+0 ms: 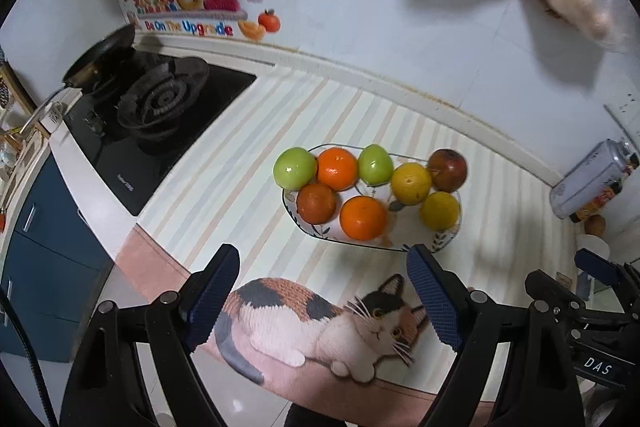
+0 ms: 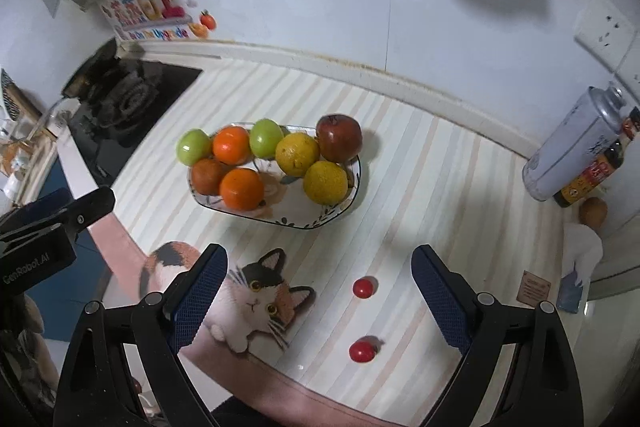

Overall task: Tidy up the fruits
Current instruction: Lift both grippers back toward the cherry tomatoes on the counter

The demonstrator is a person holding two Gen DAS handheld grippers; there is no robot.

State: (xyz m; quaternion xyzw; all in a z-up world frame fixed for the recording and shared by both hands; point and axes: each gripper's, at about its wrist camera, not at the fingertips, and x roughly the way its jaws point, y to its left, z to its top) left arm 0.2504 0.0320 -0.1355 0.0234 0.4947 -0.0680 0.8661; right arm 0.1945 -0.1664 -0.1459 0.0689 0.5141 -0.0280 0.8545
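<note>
A white patterned plate (image 1: pixel 400 245) (image 2: pixel 336 213) on the striped mat holds several fruits: two green ones (image 1: pixel 295 169), oranges (image 1: pixel 363 218), two yellow citrus (image 2: pixel 325 182) and a dark red apple (image 2: pixel 339 137). Two small red tomatoes (image 2: pixel 364 287) (image 2: pixel 361 351) lie on the mat in front of the plate, between my right gripper's fingers in the right wrist view. My left gripper (image 1: pixel 320 275) is open and empty just in front of the plate. My right gripper (image 2: pixel 318 275) is open and empty, above the mat's near edge.
A black gas stove (image 1: pixel 160 107) lies to the left. A metal can (image 2: pixel 568 147) and a dark sauce bottle (image 2: pixel 596 171) stand at the right by the wall. The mat has a cat picture (image 1: pixel 320 323) at the counter's front edge.
</note>
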